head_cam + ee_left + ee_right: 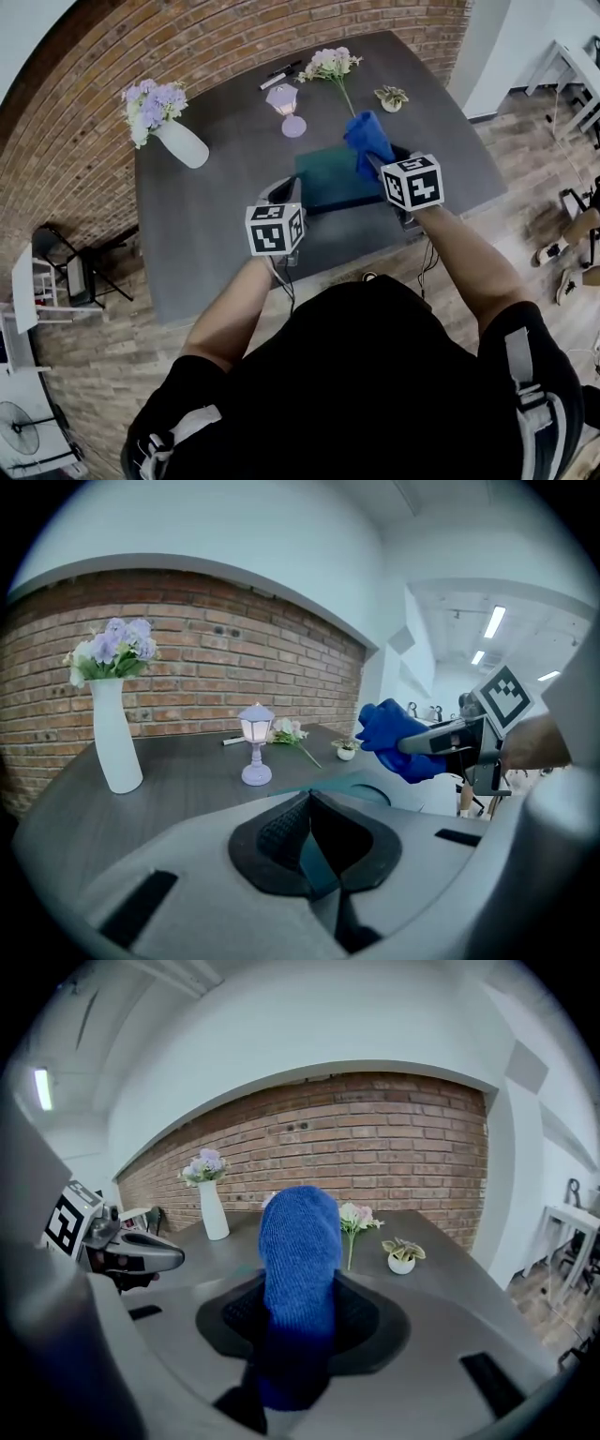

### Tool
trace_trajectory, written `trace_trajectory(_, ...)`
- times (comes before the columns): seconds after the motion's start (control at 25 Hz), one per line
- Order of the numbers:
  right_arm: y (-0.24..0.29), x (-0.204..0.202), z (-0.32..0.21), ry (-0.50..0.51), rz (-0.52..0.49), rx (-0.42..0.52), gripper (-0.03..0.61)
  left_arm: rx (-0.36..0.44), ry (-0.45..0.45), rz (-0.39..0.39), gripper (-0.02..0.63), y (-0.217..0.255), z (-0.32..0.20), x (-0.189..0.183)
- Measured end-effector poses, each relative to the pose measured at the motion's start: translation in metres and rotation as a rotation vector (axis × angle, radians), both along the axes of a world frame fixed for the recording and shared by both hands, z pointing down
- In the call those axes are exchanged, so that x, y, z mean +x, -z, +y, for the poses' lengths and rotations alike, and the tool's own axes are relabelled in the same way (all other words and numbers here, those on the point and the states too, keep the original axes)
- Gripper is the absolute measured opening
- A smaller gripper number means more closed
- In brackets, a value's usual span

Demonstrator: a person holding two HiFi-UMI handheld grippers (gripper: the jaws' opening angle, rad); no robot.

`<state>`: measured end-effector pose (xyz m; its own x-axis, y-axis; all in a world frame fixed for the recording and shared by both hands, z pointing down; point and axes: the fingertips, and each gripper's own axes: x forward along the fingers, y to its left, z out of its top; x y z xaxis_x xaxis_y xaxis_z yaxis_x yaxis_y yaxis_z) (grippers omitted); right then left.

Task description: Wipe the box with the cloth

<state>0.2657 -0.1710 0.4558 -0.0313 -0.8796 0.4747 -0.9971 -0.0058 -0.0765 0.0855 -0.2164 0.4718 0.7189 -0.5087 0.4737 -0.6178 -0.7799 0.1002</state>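
Gripping: right claw (302,1326) clamps one blue cloth (300,1232), long axis pointing straight out past its tips, above the right edge of the box (328,178).
Box: one, teal, flat on surface (206,234); left claw (317,850) pinches its left edge.

The cloth (367,139) and right gripper (379,165) hide the box's (328,180) right edge at mid-frame. A small dark thing (280,74), upper centre, is too small to identify.
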Motion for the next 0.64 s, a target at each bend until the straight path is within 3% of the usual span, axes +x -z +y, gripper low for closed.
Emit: trace_trajectory(0.64, -0.010, 0.048, 0.009, 0.008, -0.026, -0.004, 0.150, -0.015, 0.082, -0.013, 0.009, 0.000, 0.001, 0.017)
